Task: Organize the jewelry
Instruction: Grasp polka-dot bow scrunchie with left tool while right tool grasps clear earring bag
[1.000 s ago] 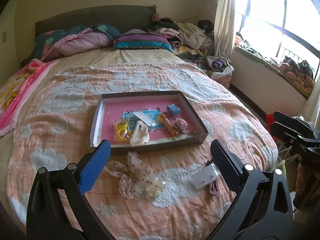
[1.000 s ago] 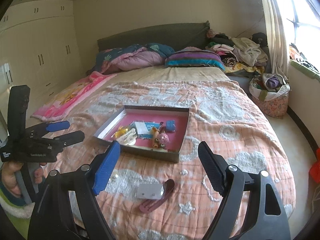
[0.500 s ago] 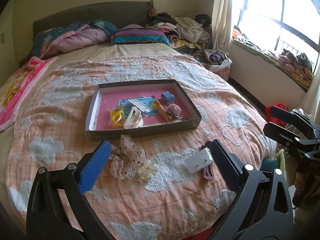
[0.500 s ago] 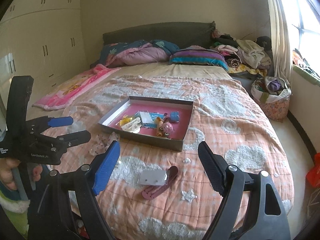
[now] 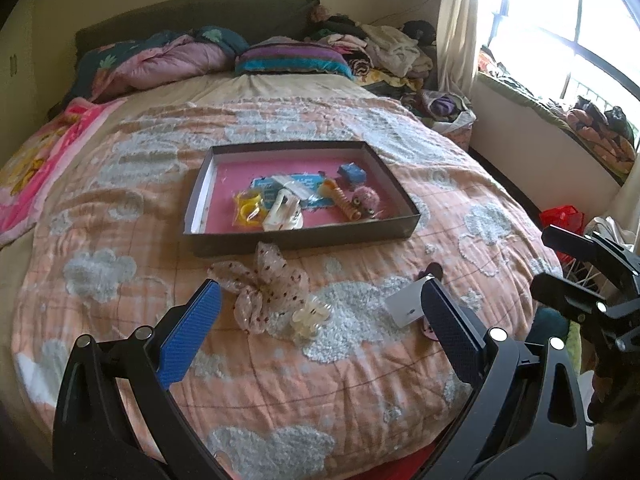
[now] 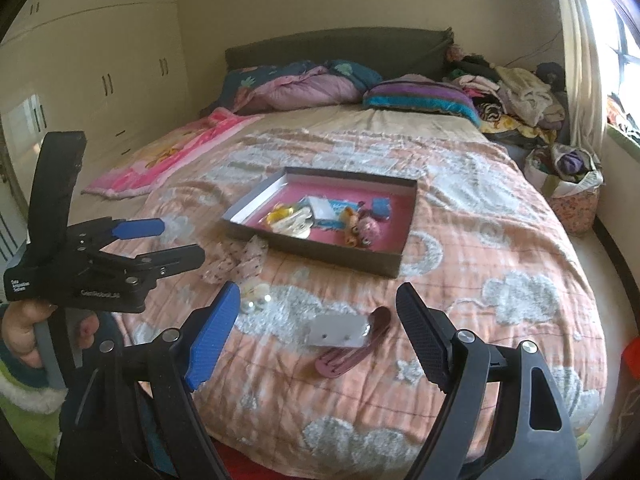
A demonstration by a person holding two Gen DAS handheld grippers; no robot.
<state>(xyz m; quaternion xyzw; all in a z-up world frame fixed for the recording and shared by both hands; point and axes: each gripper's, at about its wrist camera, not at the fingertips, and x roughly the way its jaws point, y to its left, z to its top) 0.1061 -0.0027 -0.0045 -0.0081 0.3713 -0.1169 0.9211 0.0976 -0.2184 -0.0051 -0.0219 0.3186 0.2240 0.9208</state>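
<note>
Both grippers [image 5: 320, 328] [image 6: 318, 328] hover spread, empty. Right view alone shows the whole plum comb [image 6: 352, 348] under the white card [image 6: 338, 332]; left view alone shows, perhaps, a clear claw clip [image 5: 310, 316].

- Left gripper [image 5: 320, 316]: fingers [image 5: 188, 340] spread wide, nothing between them, angled downward.
- Right gripper [image 6: 318, 330]: fingers [image 6: 420, 340] spread wide, empty, angled downward.

Tray [image 5: 296, 236]: you see it flat, pink-lined, holding trinkets, at 12 o'clock.
Bow [image 5: 268, 284]: sheer, dotted, at the tray's 6 o'clock.
White card [image 6: 338, 330]: over a maroon clip [image 6: 352, 350], at your 5 o'clock.
</note>
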